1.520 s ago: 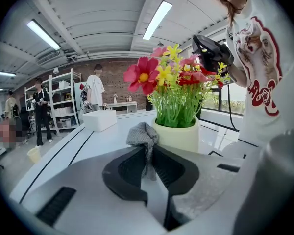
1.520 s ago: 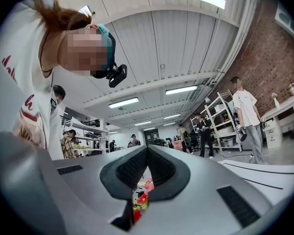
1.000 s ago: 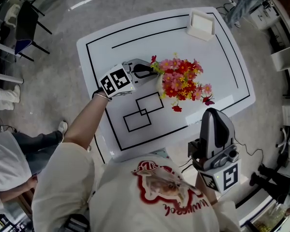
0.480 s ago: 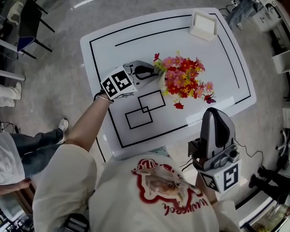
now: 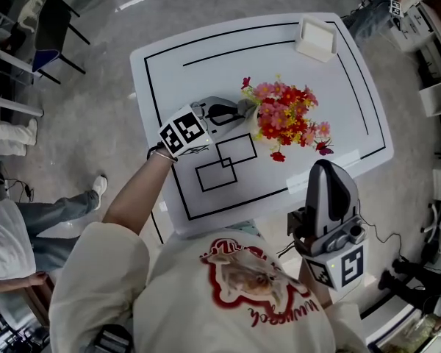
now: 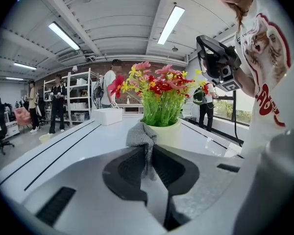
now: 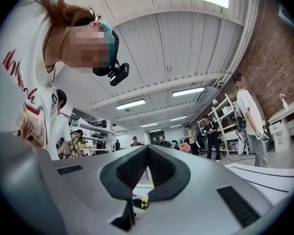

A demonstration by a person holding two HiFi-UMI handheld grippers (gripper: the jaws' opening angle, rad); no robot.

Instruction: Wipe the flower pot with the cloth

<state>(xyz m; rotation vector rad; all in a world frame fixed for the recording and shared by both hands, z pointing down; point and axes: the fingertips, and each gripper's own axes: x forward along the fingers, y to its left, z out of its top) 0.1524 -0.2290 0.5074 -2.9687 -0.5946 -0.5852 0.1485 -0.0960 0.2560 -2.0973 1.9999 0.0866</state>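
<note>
Grey cloth (image 6: 138, 135) is pinched tight between the jaws of the left gripper (image 6: 148, 153). Its loose end is pushed up against the side of the flower pot (image 6: 169, 133). I think it is held by one end like that so the free bit can rub the pot's wall.

The pot is pale and stands near the middle of the white table (image 5: 198, 57). It has red, pink and yellow flowers (image 5: 288, 115) on top (from the head view they hide almost all of the pot).

The left arm (image 5: 136, 190) is stretched out over the table from the near edge. Its gripper points a little downward, straight at the pot's side.

The right gripper (image 7: 147, 151) is closed with nothing in it. It is held back close to the person (image 5: 242, 300), off the table's near edge, with its tip a bit upward. That is probably to keep it out of the way.

The wiping looks to be under way, but I cannot tell how much of the pot is clean.
</note>
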